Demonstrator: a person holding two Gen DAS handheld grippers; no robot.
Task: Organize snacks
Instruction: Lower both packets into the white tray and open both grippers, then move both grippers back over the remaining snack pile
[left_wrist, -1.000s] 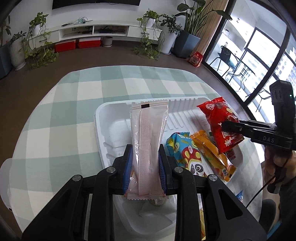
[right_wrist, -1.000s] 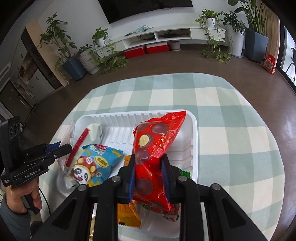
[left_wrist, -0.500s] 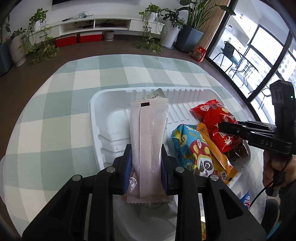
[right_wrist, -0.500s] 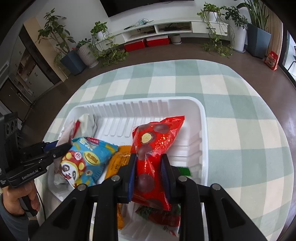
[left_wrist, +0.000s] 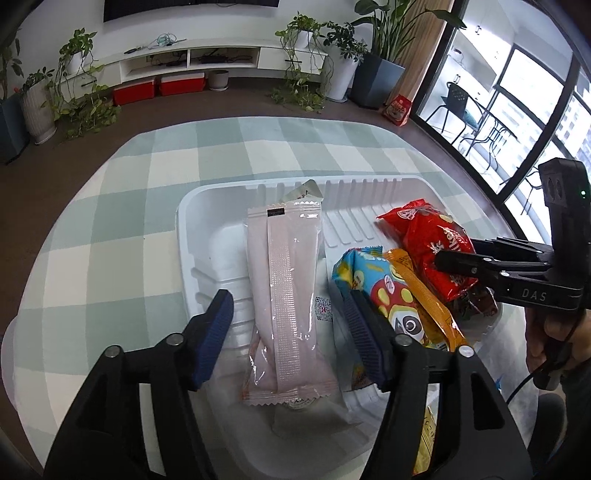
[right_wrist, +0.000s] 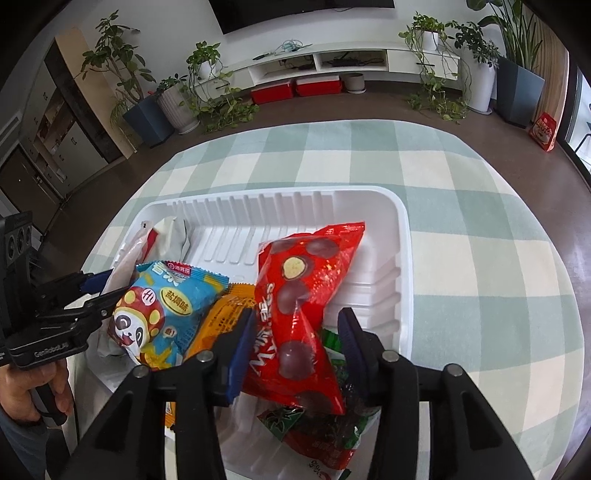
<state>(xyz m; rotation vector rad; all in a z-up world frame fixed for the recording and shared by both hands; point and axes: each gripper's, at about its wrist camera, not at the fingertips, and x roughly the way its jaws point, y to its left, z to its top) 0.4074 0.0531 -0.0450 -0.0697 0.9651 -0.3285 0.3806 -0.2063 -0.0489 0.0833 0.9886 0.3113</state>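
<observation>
Round table (left_wrist: 122, 206), green-and-cream checked cloth (right_wrist: 480, 206) covering top. White plastic tray (left_wrist: 192, 236) sits directly on cloth, near front edge. Cloth beyond and beside tray bare. Brown floor (right_wrist: 332, 107) around table.

Beyond the green-and-cream checked tablecloth (left_wrist: 110, 229) we see a brown floor and, at the top of the frame, a low white media shelf (left_wrist: 207, 61) with two red boxes (left_wrist: 159, 86) under it. Potted plants (left_wrist: 79, 64) crowd the upper left and upper centre. At the upper right, tall windows (left_wrist: 517, 110) show a balcony chair (left_wrist: 460, 103); a red bag (left_wrist: 399, 110) sits on the floor nearby.
</observation>
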